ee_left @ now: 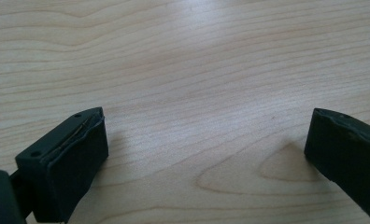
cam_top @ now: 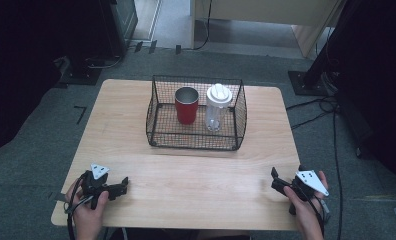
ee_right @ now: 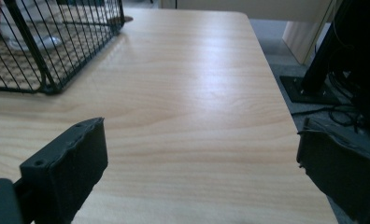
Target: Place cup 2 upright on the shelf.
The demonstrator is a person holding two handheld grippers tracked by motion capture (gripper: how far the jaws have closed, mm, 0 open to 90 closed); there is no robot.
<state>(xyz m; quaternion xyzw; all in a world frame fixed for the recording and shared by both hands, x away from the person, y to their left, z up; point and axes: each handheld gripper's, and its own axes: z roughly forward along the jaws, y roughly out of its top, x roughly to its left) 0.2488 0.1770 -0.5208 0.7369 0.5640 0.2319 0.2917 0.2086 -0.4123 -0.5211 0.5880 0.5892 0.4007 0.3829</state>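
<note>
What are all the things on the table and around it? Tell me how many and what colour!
wire basket: one, black, far middle of the table.
cup: one, red with a silvery inside, upright in the basket's left half.
bottle: one, clear with a white lid, upright in the basket, right of the cup.
table: one, light wood, on a grey carpeted floor.
cables: several, black, on the floor to the right.
left gripper: one, black with a grey plate, near left corner, jaws open over bare wood.
right gripper: one, black with a grey plate, near right corner, jaws open, holding nothing.
</note>
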